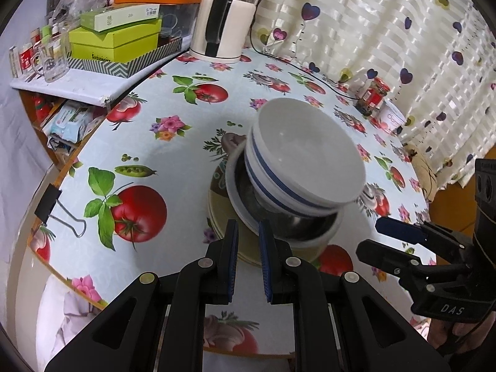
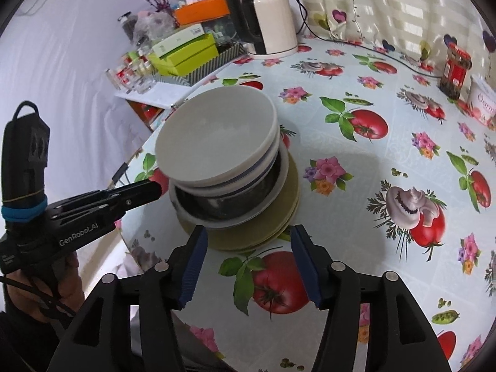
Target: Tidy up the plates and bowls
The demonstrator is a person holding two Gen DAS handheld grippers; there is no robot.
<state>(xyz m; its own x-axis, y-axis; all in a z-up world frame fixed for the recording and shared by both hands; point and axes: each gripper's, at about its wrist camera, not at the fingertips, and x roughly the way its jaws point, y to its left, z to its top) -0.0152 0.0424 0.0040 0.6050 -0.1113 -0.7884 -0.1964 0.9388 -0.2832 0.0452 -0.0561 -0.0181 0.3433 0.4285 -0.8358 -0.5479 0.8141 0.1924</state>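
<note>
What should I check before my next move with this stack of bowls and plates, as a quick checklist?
1. Top white bowl seated level: not ok, it tilts.
2. Blue-striped bowl nested in the metal bowl: ok.
3. Olive plates flat on the table: ok.
4. Right gripper free of the stack: ok, open.
5. Left gripper empty: ok, shut on nothing.

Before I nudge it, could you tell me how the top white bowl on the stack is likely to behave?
The top white bowl sits tilted and off-centre on the striped bowl, so it would probably slide or tip. It looks glazed, hence likely slippery and breakable. The stack beneath is uneven, so it may shift too.
</note>
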